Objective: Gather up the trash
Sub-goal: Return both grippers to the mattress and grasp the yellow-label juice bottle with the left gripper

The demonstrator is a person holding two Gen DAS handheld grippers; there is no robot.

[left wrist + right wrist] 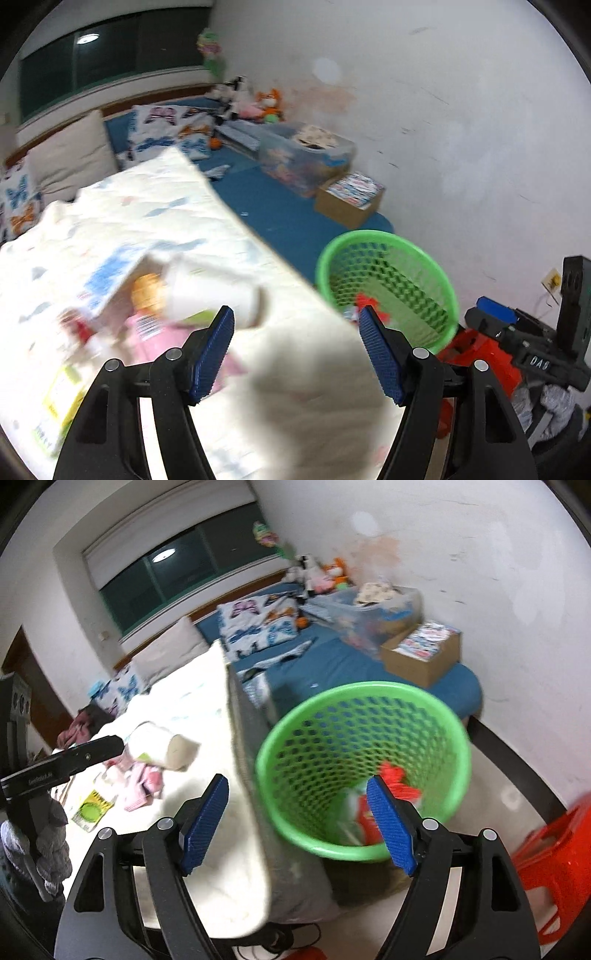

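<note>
A green mesh bin [364,771] stands on the floor beside the bed, with red trash [397,781] inside; it also shows in the left wrist view [388,288]. A white paper cup [214,295] lies on its side on the white quilt [155,214], among pink packets [155,332] and a yellow-green packet [61,400]. My left gripper [295,354] is open and empty, just short of the cup. My right gripper [297,821] is open and empty above the bin's near rim. The cup [162,749] and the left gripper's arm [62,766] show in the right wrist view.
A cardboard box [424,651] and a clear storage tub [369,609] sit on the blue mattress [332,664]. Pillows [255,627] and plush toys [321,574] lie near the window. A red plastic stool [554,867] stands right of the bin.
</note>
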